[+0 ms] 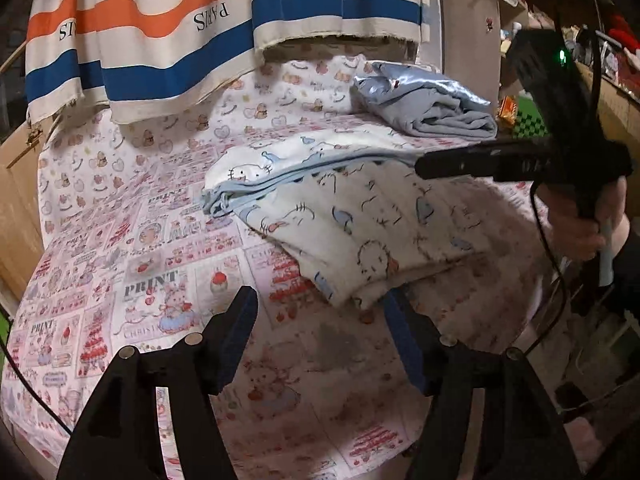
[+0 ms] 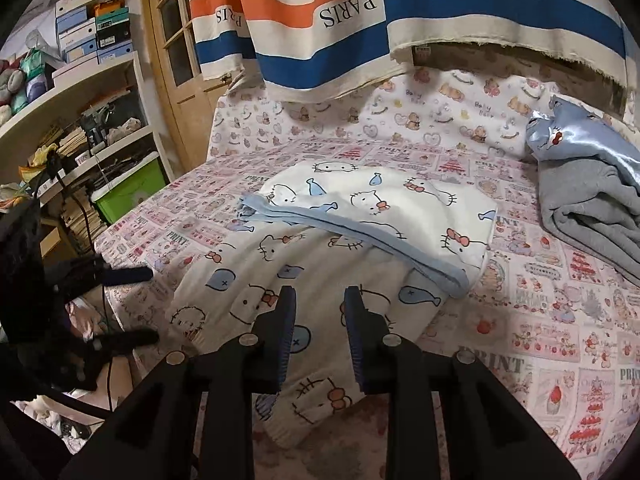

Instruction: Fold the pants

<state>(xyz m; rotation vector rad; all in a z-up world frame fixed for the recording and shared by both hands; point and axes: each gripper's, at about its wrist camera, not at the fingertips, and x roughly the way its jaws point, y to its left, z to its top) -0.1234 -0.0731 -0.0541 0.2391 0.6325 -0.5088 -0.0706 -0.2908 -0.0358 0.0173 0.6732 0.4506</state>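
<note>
In the left wrist view, the left gripper (image 1: 320, 344) stands wide, with nothing between its blue pads; only the printed bed cover (image 1: 120, 240) is under it. The pants (image 1: 352, 216), white with a cat print and a light blue waistband, lie ahead and a little to the right, already folded over once. Their near folded end touches the tip of the right-hand finger (image 1: 396, 320), but no cloth is caught. The other tool reaches in from the right side, just above the pants near the waistband. Behind them lies a grey and blue bundle of folded clothes (image 1: 432, 104), apart from the pants.

In the right wrist view, the right gripper (image 2: 320, 332) is narrow but not closed. Its pads hang over the lower part of the pants (image 2: 280, 272), and I see no cloth pinched between them. The waistband lies across the middle, folded down.

I judge that the next fold is being prepared. To do it well, each gripper should take one corner of the near end, catch all layers together, lift evenly, and lay the end on the waistband without dragging the layers below.
</note>
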